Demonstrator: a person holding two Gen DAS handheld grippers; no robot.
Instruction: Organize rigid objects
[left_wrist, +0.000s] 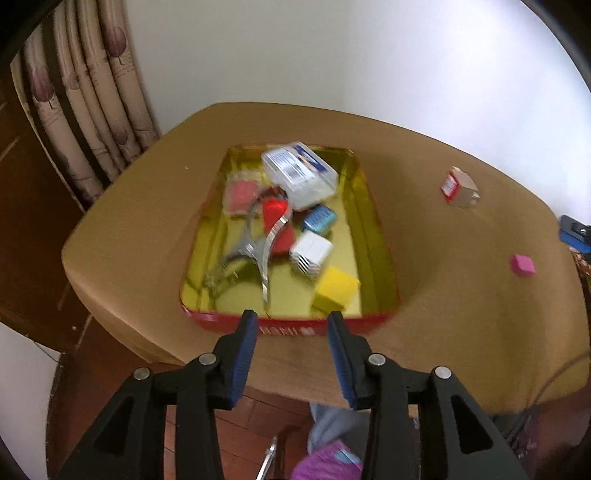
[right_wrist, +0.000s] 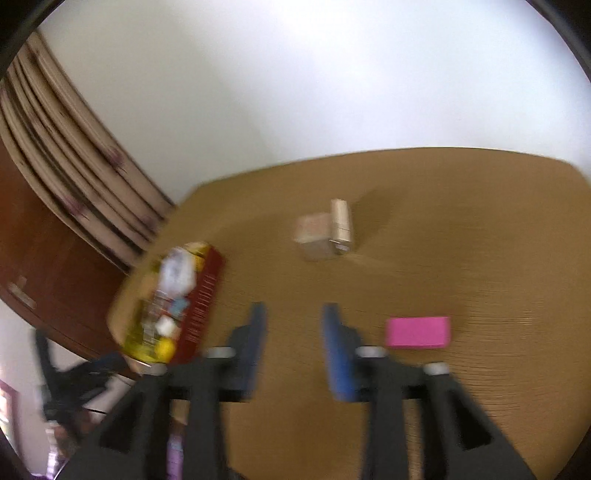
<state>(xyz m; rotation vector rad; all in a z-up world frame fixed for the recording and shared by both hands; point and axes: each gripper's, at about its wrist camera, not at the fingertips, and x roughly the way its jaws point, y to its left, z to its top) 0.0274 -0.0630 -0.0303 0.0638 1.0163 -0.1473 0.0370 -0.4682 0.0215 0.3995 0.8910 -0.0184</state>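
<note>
Hovering with both claws empty: right claw, fingers spread wide with nothing between them, low centre of the right wrist view, above bare tan surface. Item one, pink block: just right of the right claw's blue pad, lower right of that frame, lying flat on its broad face; seen small at the right edge of the left wrist view. Judged light, stiff, matte and not fragile; best taken across its short width, pads on the two long sides. Item two, small cardboard box: centre of the right wrist frame, well beyond the claw, one flap apparently standing open; in the left wrist view it shows a red printed face. Judged very light and crushable, so a gentle squeeze on the closed walls, not the flap. Left claw: fingers likewise parted wide and holding nothing, bottom centre of its frame, near the front rim of the red tin tray. Tray contents, gold interior: clear plastic case at the far end, metal tongs lying diagonally, red round piece, blue-wrapped cube, white striped cube, yellow block nearest. Tongs judged slippery and awkward. Both views blurred; fine detail unreadable.
</note>
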